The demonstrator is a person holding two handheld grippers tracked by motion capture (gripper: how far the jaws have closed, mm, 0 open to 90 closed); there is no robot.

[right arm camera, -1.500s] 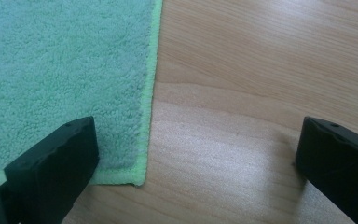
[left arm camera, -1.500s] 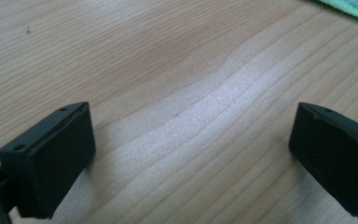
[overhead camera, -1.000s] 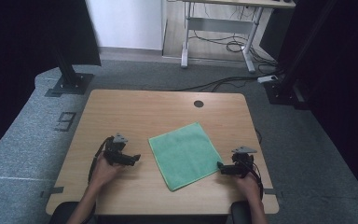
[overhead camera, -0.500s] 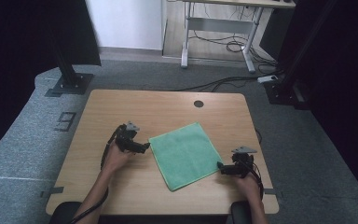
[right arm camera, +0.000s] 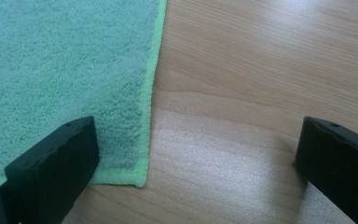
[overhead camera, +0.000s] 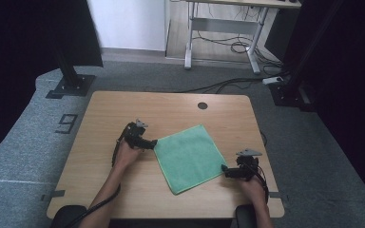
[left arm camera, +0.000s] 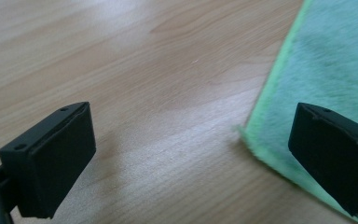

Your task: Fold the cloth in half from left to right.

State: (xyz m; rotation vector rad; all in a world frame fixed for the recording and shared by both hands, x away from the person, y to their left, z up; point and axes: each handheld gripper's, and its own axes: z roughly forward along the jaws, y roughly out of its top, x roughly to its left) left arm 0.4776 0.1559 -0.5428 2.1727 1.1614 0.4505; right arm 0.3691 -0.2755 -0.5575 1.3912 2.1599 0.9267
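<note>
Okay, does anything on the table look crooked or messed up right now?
Only the green cloth: it lies flat but turned diagonally to the table edges. No spills or damage. Both the left gripper and right gripper sit open at opposite corners.

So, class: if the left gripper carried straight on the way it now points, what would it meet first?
Probably the near corner of the green terry cloth: the left gripper, jaws wide open, points just at it above the wooden table. Depth is unclear.

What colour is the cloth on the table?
The cloth is mint green with a brighter green edge, clearest in the right gripper view.
</note>
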